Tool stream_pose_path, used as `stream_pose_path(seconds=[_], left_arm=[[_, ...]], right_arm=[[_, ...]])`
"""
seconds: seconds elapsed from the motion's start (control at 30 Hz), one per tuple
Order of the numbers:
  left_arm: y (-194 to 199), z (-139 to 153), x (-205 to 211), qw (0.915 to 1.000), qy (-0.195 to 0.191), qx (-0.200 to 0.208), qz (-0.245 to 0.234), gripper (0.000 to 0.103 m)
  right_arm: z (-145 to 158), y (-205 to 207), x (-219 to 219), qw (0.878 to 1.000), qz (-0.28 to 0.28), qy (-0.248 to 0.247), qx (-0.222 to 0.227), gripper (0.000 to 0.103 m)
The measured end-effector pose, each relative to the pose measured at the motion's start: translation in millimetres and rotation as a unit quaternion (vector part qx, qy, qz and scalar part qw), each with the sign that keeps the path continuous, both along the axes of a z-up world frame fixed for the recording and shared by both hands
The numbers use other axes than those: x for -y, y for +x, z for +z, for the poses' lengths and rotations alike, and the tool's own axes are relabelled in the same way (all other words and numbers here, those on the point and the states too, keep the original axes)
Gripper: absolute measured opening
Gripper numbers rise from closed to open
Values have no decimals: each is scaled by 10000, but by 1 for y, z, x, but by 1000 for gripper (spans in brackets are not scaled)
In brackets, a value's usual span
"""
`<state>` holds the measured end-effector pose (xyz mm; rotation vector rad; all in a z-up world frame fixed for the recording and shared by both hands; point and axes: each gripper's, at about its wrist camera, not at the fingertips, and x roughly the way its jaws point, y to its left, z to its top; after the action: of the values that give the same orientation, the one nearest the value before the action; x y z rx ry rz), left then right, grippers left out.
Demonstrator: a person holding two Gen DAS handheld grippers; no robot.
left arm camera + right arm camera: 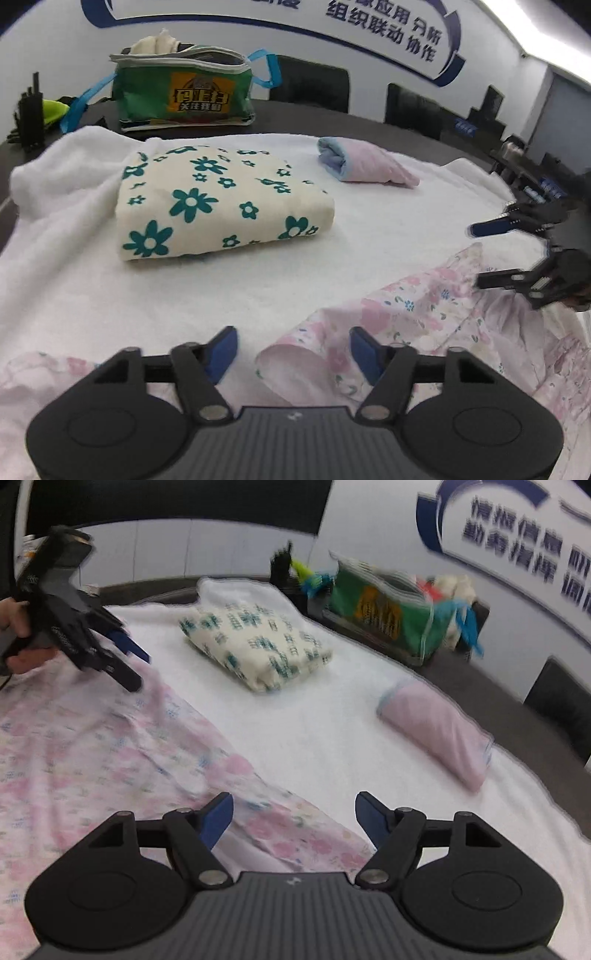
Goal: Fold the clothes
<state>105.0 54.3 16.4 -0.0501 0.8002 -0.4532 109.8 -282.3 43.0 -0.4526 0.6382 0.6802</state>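
A white fleecy cover (369, 236) spreads over a dark table (332, 118) — behind it a white wall with blue lettering (384, 26). The pink floral garment (424, 314) lies unfolded at lower right. Left gripper (293, 350) and right gripper (294, 818) both hover with jaws apart, empty. Folded flowered cloth (218, 199) sits centre-left, green bag (184, 92) upper left.

Even, diffuse indoor light is filling both views; a ceiling light strip (554, 33) is glaring at the far right of the left wrist view. Shadows are lying soft and faint under the folded floral cloth (218, 199). Fisheye distortion is bending the wall lettering (384, 26) and darkening the corners. Motion blur is smearing the right wrist view, doubling the green bag (384, 616).
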Motion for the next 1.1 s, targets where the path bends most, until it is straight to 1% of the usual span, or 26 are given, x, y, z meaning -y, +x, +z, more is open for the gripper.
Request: stream_pose_path(seconds=[0.03,0.07,0.1,0.13,0.17,0.2,0.23,0.3,0.4,0.5,0.53,0.6,0.63,0.7,0.77,0.8,0.83,0.87,0.9,0.93,0.97,1.0,1.03,1.07,1.1], left_arm=[[1,0,-2,10000,-38,-10,15,47],[2,-1,-4,10000,-76,-19,30,33],[3,0,-6,9999,-127,-34,28,20],[2,1,-6,9998,-207,-61,-11,0],[2,3,-7,9995,-287,-88,-51,1],[0,5,-7,9994,-324,-72,-82,1],[-5,8,-4,9996,-263,28,-96,0],[-15,16,-1,9994,-254,190,-155,0],[-42,33,-2,9973,-318,579,-325,0],[-84,50,-7,9923,-374,1035,-566,0],[-97,53,-8,9910,-367,1126,-625,0],[-131,55,-8,9883,-277,1304,-746,0],[-149,51,-6,9867,-207,1372,-843,0],[-180,37,2,9849,19,1384,-1040,1],[-203,19,6,9851,297,1294,-1094,9],[-210,12,3,9859,379,1179,-1123,9],[-216,9,0,9863,395,1115,-1150,9],[-221,13,-4,9860,268,1156,-1173,10],[-226,17,-8,9855,142,1198,-1196,12],[-230,22,-10,9842,47,1282,-1223,19],[-232,30,-6,9809,47,1468,-1275,33],[-233,36,2,9765,102,1673,-1358,42],[-233,39,11,9720,174,1838,-1452,56],[-230,39,24,9682,285,1921,-1575,57],[-227,36,37,9649,419,1953,-1703,57]], right_arm=[[-7,9,2,9999,-35,45,-100,74],[-14,19,3,9996,-94,99,-230,73],[-21,28,5,9990,-147,154,-389,64],[-25,31,6,9986,-137,205,-477,55],[-26,31,9,9981,-79,326,-525,33],[-24,27,8,9983,18,310,-500,3],[-23,22,8,9986,108,274,-448,2],[-16,1,5,9998,197,15,-13,1],[-8,-48,8,9995,159,-117,250,1],[0,-97,12,9983,122,-249,512,1],[3,-113,13,9977,109,-293,599,1],[8,-146,16,9962,84,-380,774,1],[11,-162,17,9954,71,-424,861,1],[16,-195,20,9933,46,-511,1035,1],[20,-227,22,9913,11,-614,1166,4],[15,-240,23,9925,-63,-769,945,5],[10,-251,25,9927,-56,-888,816,6],[7,-261,26,9927,-50,-980,707,8],[10,-270,27,9933,-53,-890,734,12],[14,-278,28,9939,-57,-800,761,15],[17,-286,29,9942,-46,-711,805,23],[21,-289,24,9933,52,-632,961,39],[25,-291,19,9920,157,-559,1119,45],[26,-288,10,9898,298,-527,1292,48],[26,-283,1,9873,429,-493,1447,48]])
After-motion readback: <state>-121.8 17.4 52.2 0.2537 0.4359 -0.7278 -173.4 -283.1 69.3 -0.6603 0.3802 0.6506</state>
